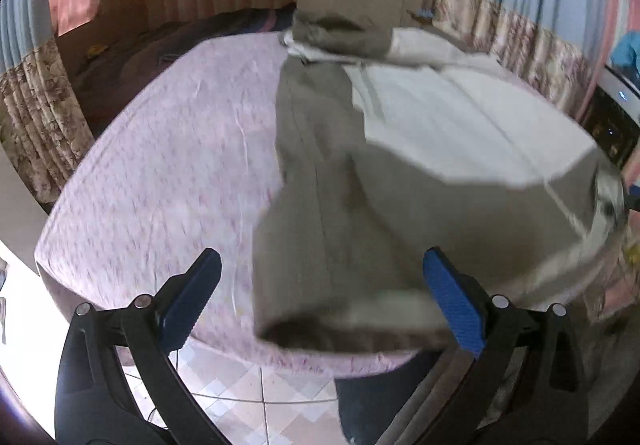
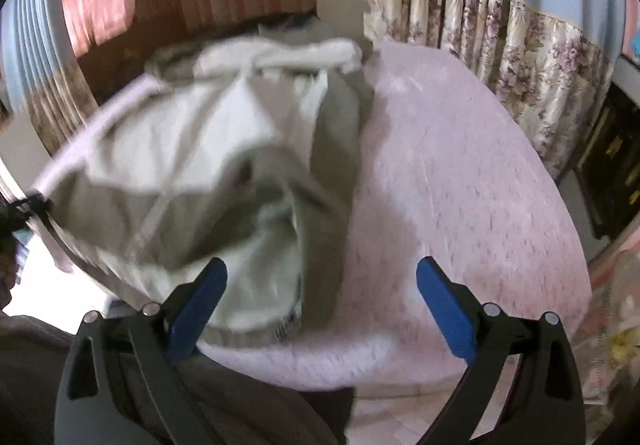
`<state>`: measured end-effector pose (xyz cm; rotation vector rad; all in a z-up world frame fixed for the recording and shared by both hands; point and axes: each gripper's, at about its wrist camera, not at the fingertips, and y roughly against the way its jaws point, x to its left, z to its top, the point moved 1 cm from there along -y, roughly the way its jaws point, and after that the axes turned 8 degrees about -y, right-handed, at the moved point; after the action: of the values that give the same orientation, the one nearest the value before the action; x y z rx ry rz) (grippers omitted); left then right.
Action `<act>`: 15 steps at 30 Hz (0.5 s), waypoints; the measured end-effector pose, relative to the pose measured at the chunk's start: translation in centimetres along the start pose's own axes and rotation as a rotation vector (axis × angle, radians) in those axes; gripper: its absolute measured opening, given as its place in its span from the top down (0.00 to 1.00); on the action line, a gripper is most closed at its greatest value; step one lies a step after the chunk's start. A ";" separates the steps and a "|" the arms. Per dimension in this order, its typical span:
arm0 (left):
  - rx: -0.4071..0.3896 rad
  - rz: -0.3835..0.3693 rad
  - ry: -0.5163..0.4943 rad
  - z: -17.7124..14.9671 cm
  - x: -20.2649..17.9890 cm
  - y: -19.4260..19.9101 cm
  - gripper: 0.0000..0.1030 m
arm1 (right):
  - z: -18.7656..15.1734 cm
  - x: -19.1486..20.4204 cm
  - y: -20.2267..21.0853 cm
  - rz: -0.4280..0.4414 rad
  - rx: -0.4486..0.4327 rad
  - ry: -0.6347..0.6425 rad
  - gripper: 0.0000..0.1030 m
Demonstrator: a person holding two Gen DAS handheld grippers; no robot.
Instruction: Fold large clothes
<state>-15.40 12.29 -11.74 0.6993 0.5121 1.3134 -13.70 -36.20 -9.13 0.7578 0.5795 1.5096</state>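
A large grey-and-white garment (image 1: 400,165) lies spread on the pink bed (image 1: 160,165). One grey sleeve with its cuff (image 1: 332,329) reaches the near edge. My left gripper (image 1: 322,285) is open above that cuff, its blue pads (image 1: 452,301) on either side and apart from the cloth. In the right wrist view the same garment (image 2: 192,173) lies bunched at left on the bed (image 2: 460,185). My right gripper (image 2: 320,293) is open over the garment's near hem (image 2: 256,309), holding nothing.
Floral curtains (image 2: 520,57) hang at the bed's far side. A dark cabinet (image 2: 612,165) stands at right. Tiled floor (image 1: 248,385) lies below the bed's near edge. A dark blanket (image 1: 160,45) lies at the far end.
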 end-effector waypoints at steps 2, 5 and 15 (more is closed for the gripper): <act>0.013 0.002 -0.016 -1.2 -0.3 -0.1 0.03 | -0.8 -0.3 -0.7 -0.025 0.012 -0.028 0.30; 0.006 0.029 -0.028 -2.1 -0.3 -0.3 0.03 | -1.5 -1.7 -1.7 0.011 0.039 -0.143 0.44; -0.003 0.069 0.067 -1.3 2.9 -2.0 0.86 | -2.6 -1.2 -2.2 0.041 0.021 -0.131 0.83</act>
<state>-14.30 15.19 -13.96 0.6773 0.5437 1.4060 -14.20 -36.97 -12.66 0.8824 0.4845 1.4808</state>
